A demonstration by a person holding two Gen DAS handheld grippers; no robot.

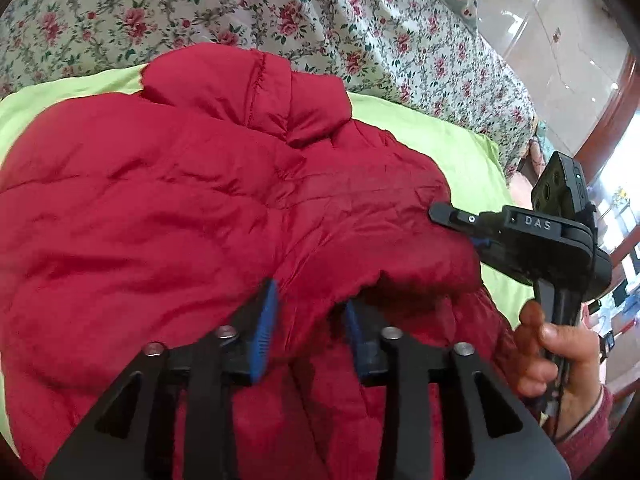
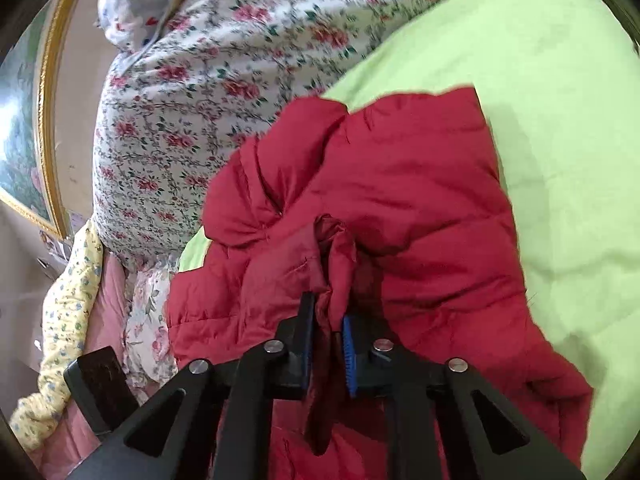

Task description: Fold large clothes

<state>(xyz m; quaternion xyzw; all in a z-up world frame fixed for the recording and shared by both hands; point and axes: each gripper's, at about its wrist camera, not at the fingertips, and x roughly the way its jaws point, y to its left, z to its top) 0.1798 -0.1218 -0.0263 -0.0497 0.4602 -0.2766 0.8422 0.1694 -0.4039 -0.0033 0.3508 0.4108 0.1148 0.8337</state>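
My left tool has its blue pads pinched onto a fold of the red puffer jacket, fabric bunched between them. Ahead of it the jacket spreads over a lime-green sheet on the bed, collar farthest from me. To its right, my right tool bites the jacket's edge. Seen from my right tool, a gathered hem is clamped between its pads; the jacket lies just ahead, with a floral quilt beyond on the left.

Red jacket on green sheet
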